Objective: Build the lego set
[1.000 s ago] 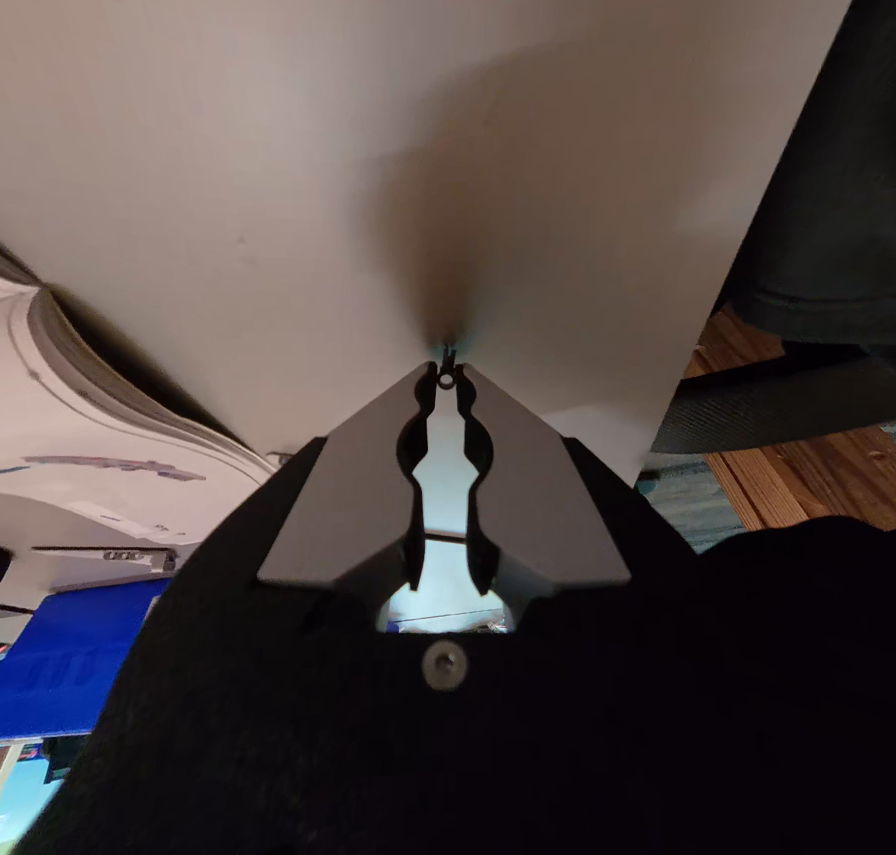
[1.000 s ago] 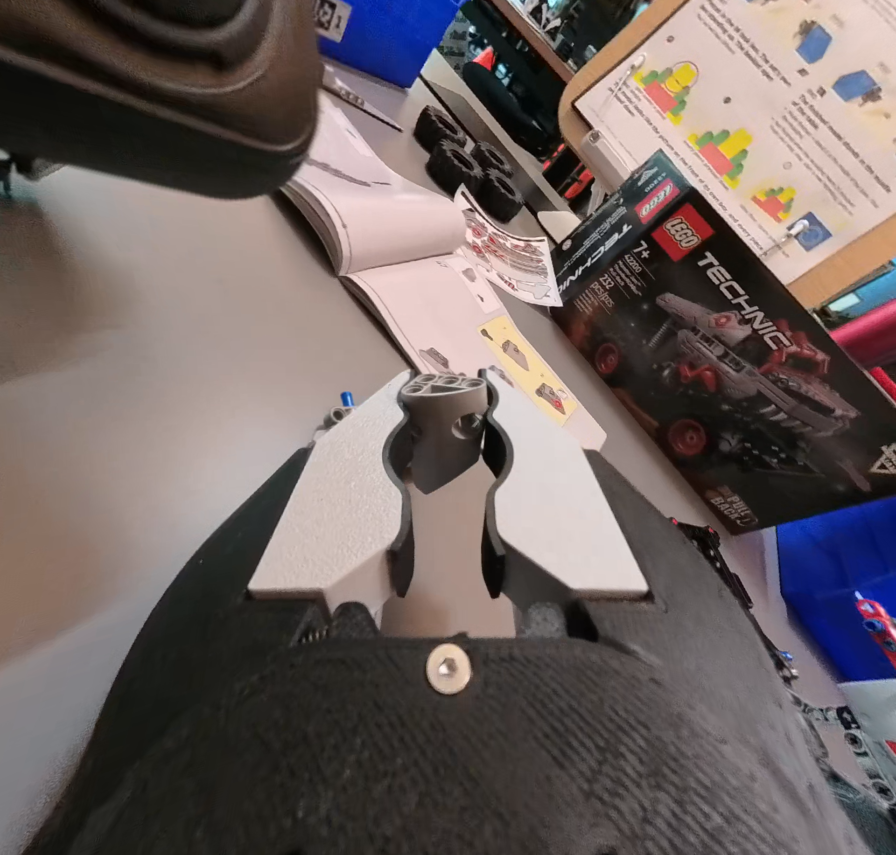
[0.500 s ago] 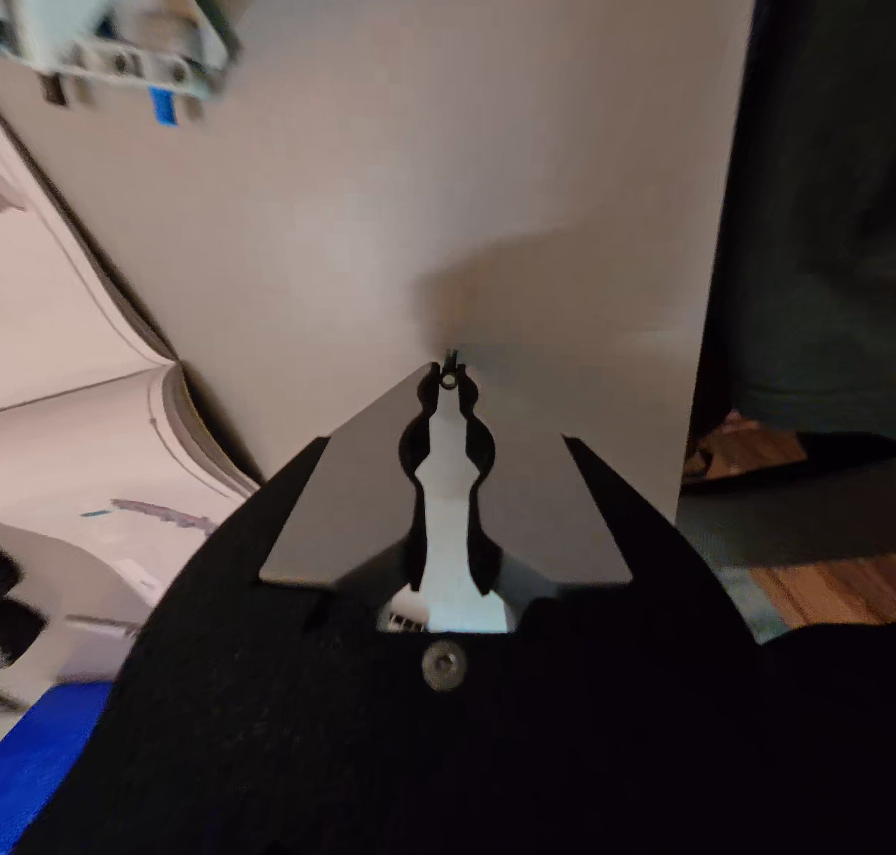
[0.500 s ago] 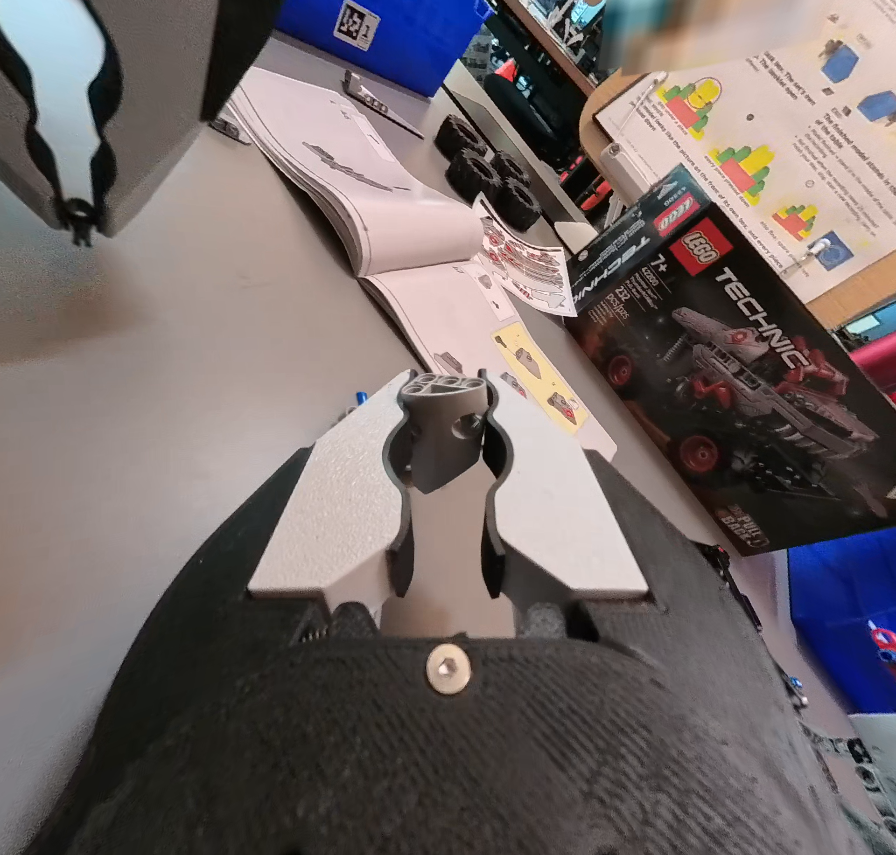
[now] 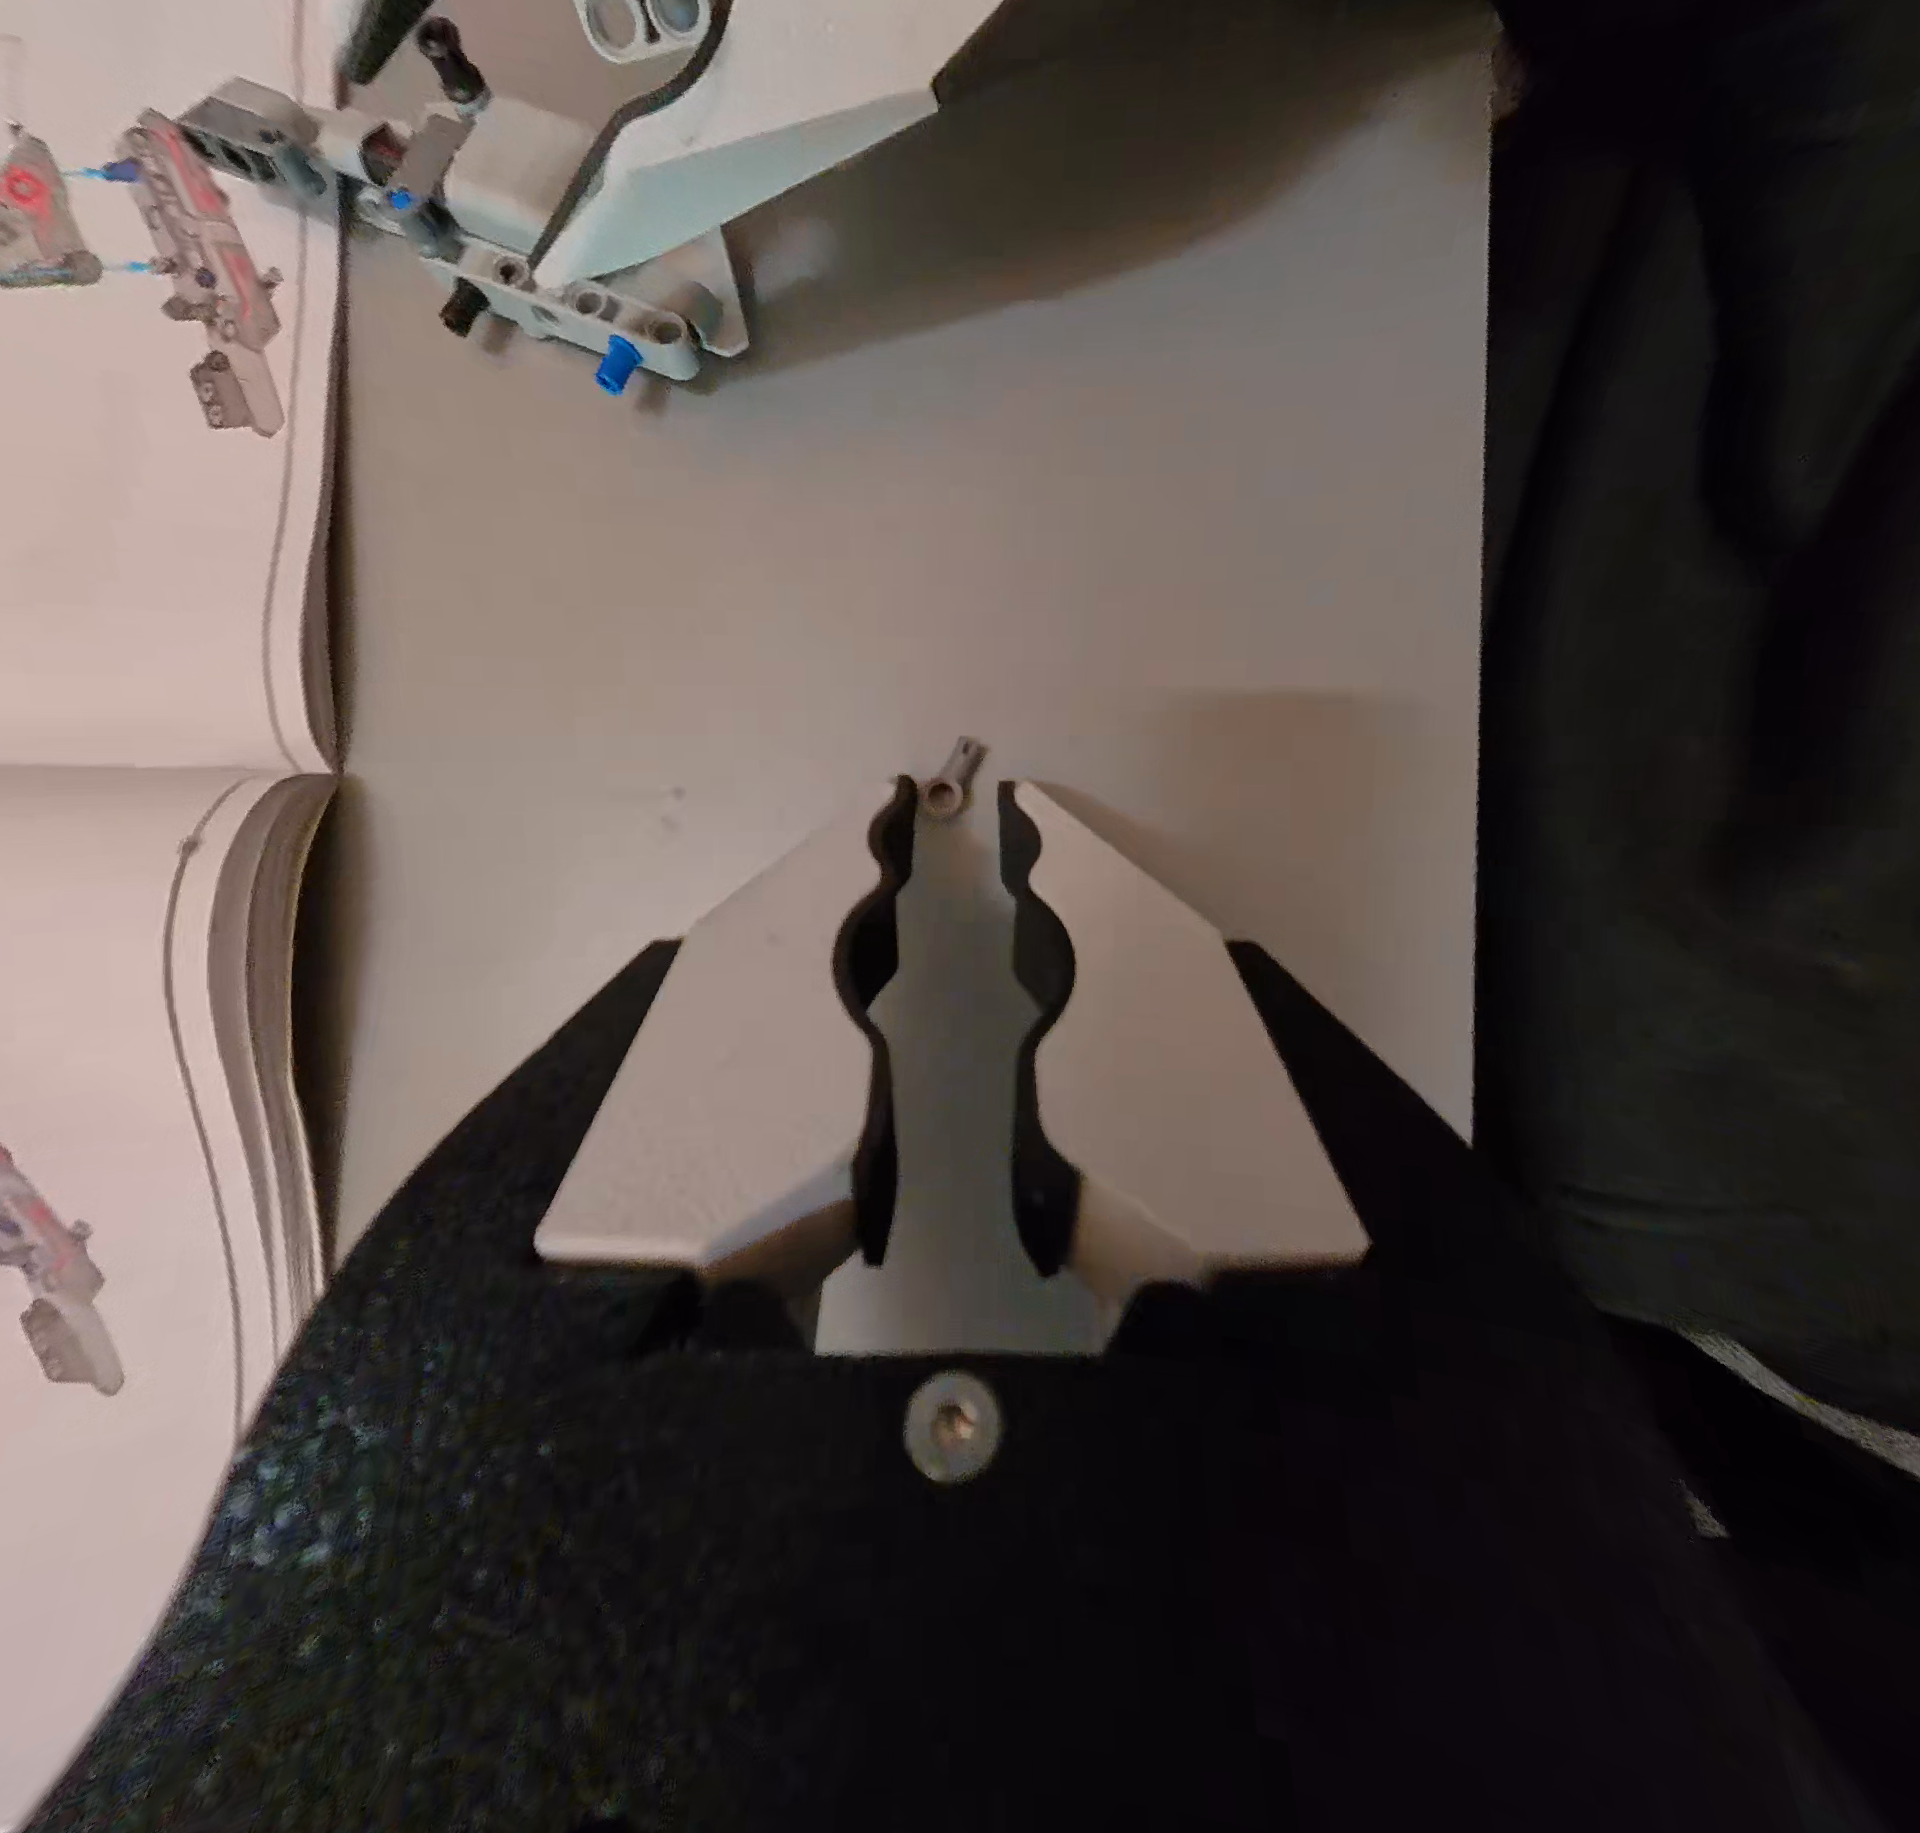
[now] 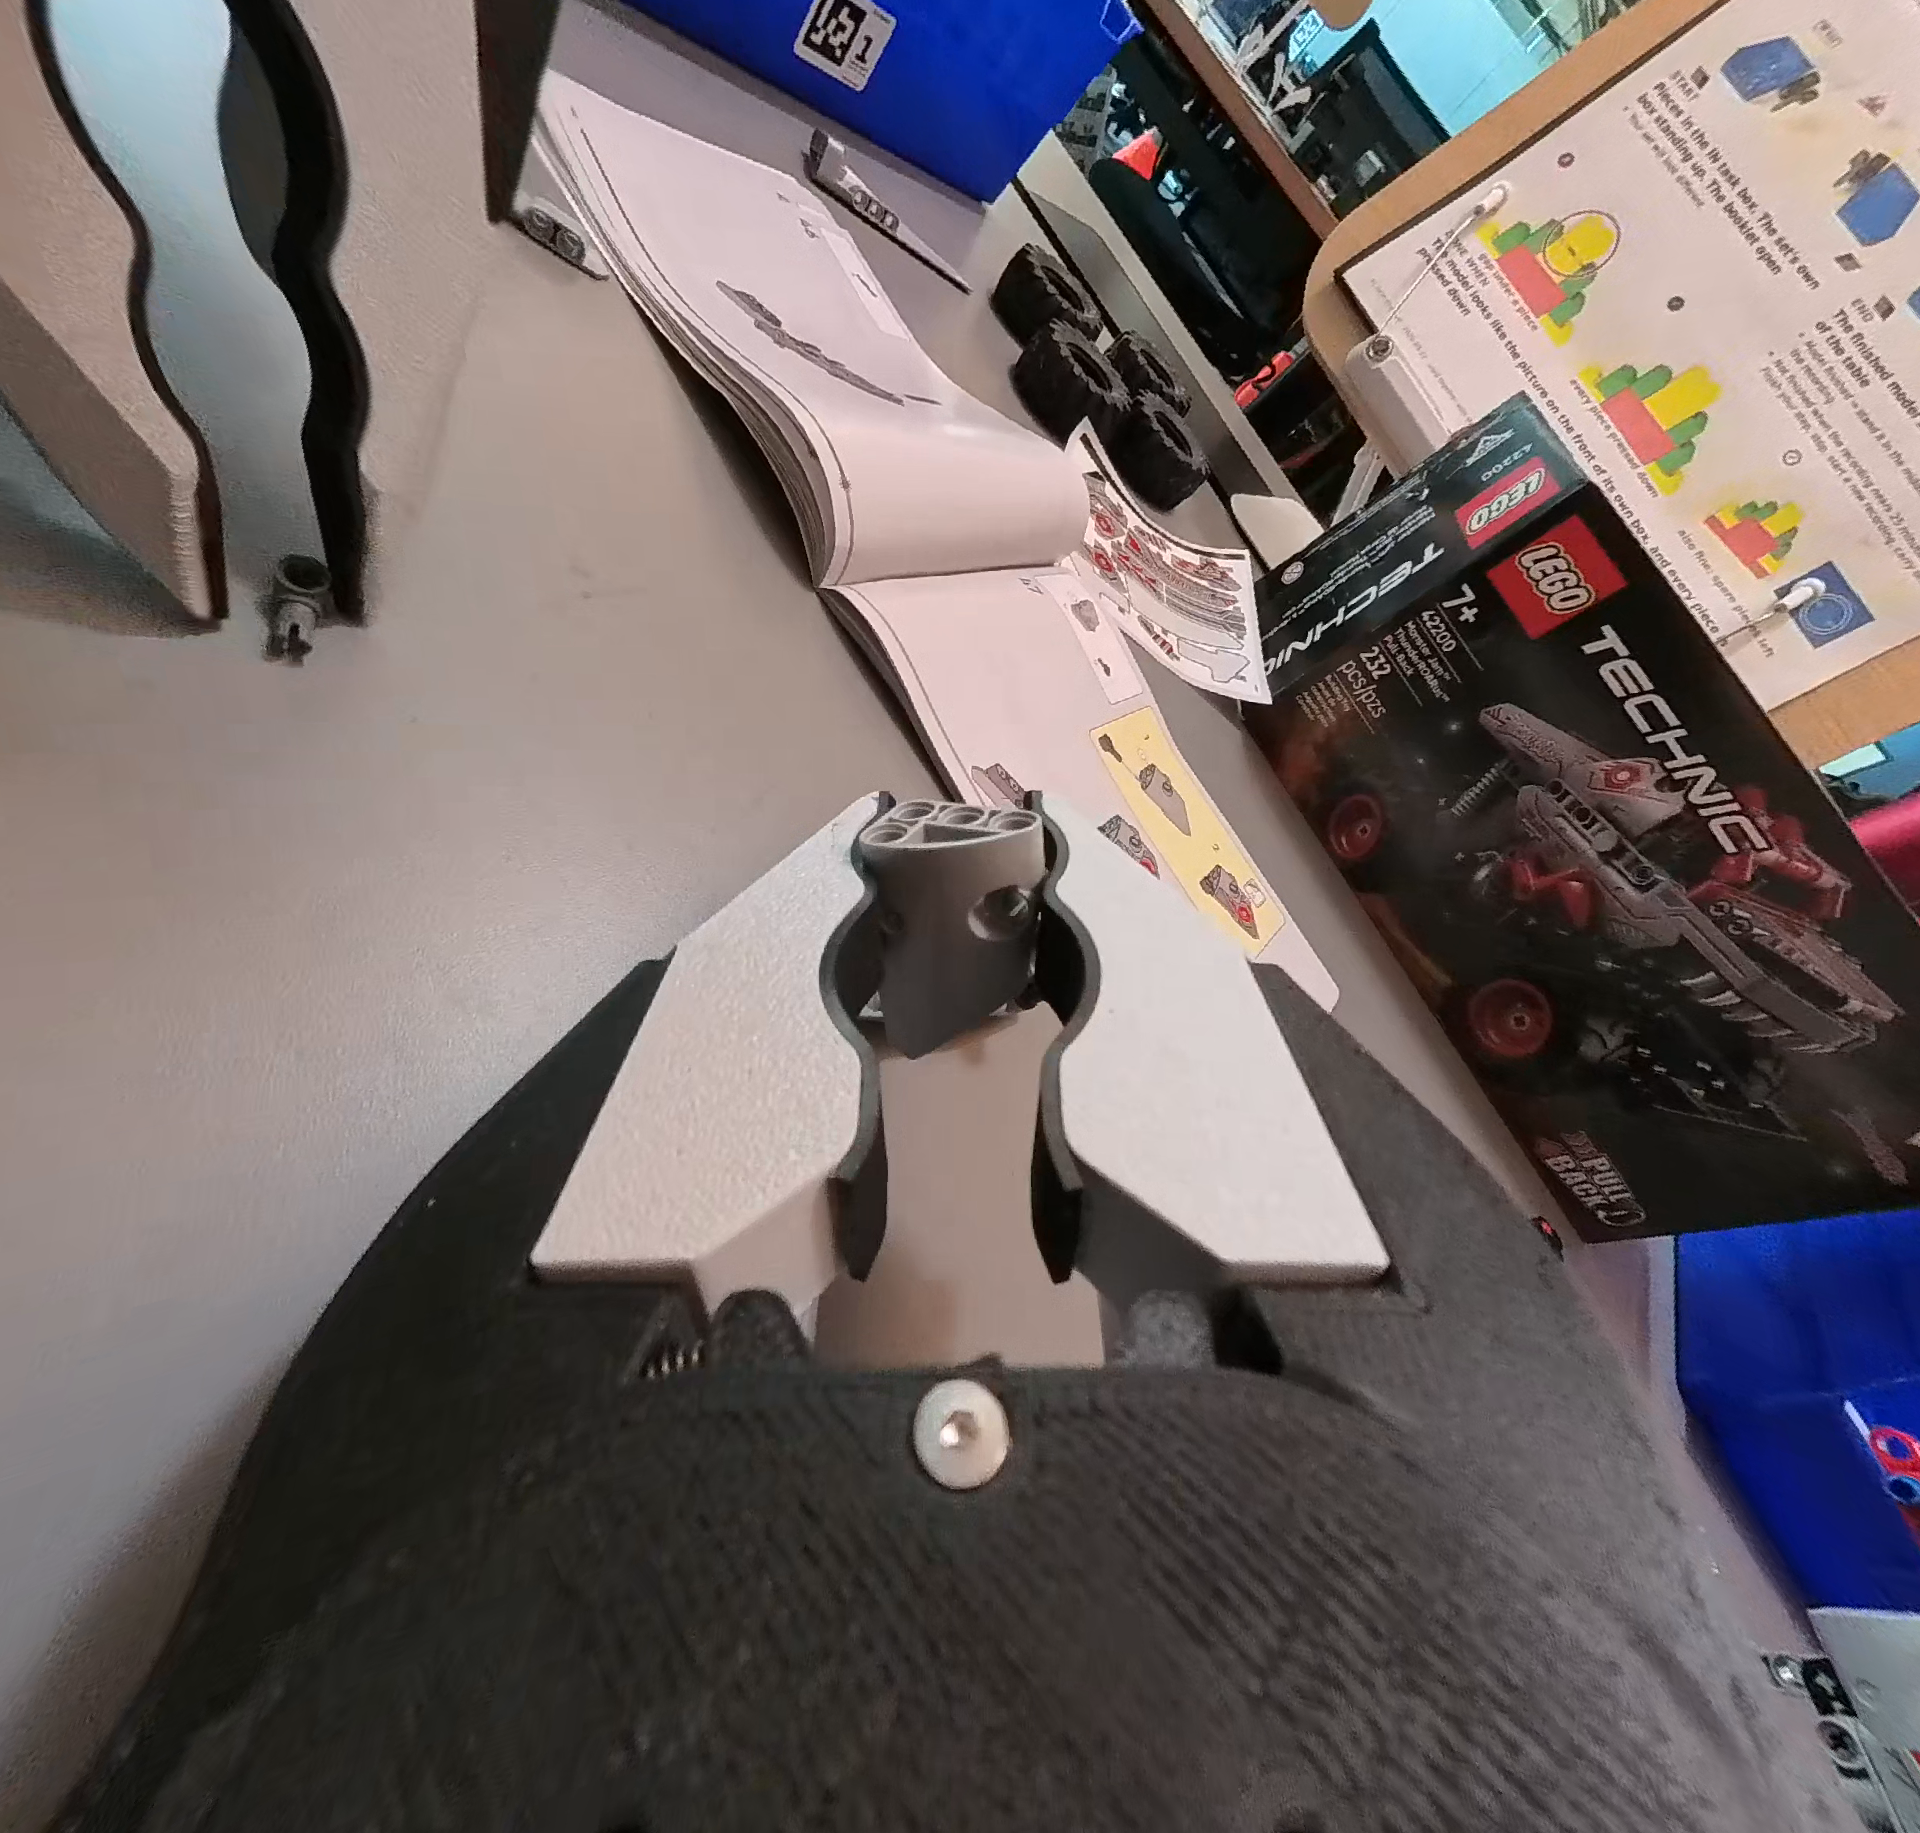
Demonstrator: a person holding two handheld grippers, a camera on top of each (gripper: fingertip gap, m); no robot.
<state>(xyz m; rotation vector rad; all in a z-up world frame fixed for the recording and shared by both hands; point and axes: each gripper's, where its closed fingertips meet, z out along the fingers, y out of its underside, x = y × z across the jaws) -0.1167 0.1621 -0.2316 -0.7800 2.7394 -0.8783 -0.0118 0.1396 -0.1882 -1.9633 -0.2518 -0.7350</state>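
The left gripper (image 5: pixel 948 796) has its jaws parted a little, with a small grey lego connector pin (image 5: pixel 951 784) at the tips, lying against the left jaw and clear of the right one. In the right wrist view the same pin (image 6: pixel 298 603) sits at the tips of the left gripper (image 6: pixel 272 607), above the grey table (image 6: pixel 364 900); whether it is still pinched cannot be told.

The right gripper (image 6: pixel 954 817) is closed on a dark grey lego beam piece with round holes (image 6: pixel 951 916), which stands up between its jaws. In the left wrist view, the partly built light grey lego assembly with a blue pin (image 5: pixel 540 266) lies far ahead of the left jaws, beside the right gripper's tips. Beyond the right jaws lie the open white instruction booklet (image 6: pixel 862 433), four black rubber tyres (image 6: pixel 1101 381) and the black lego box (image 6: pixel 1621 827).
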